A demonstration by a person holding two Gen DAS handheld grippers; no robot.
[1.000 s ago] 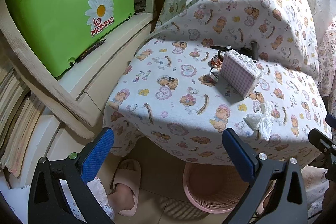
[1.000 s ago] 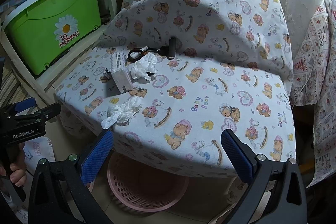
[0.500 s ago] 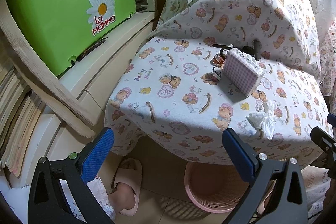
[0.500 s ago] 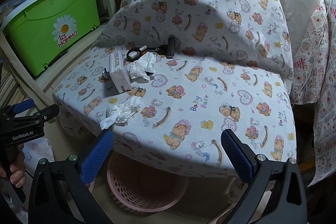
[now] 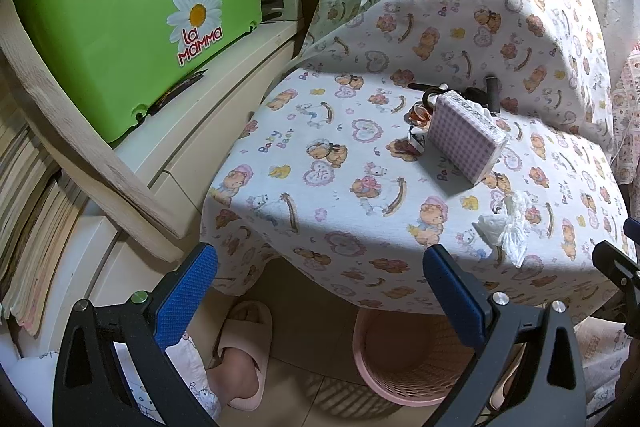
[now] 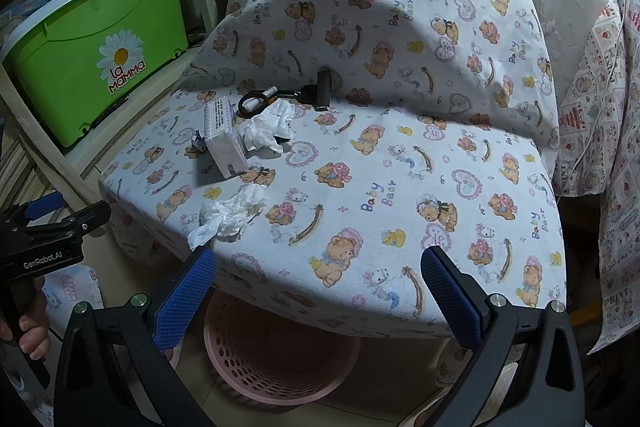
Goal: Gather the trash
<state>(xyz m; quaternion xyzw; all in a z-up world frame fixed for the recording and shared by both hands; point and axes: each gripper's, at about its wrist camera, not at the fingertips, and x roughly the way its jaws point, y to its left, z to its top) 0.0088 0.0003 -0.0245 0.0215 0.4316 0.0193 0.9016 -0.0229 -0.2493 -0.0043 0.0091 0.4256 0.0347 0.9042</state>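
Observation:
A crumpled white tissue lies near the front edge of the bear-print table; it also shows in the left wrist view. A second crumpled tissue lies behind a pink checked tissue pack, which also shows in the left wrist view. A small wrapper lies beside the pack. A pink basket stands on the floor under the table edge. My left gripper and right gripper are both open and empty, held below and in front of the table.
A green lidded box sits on a white shelf at the left. Black objects lie at the back of the table. A pink slipper lies on the floor. Printed cloth hangs at the right.
Both grippers have shifted slightly; the table sits a little lower and further right in the left wrist view. Nothing has been grasped.

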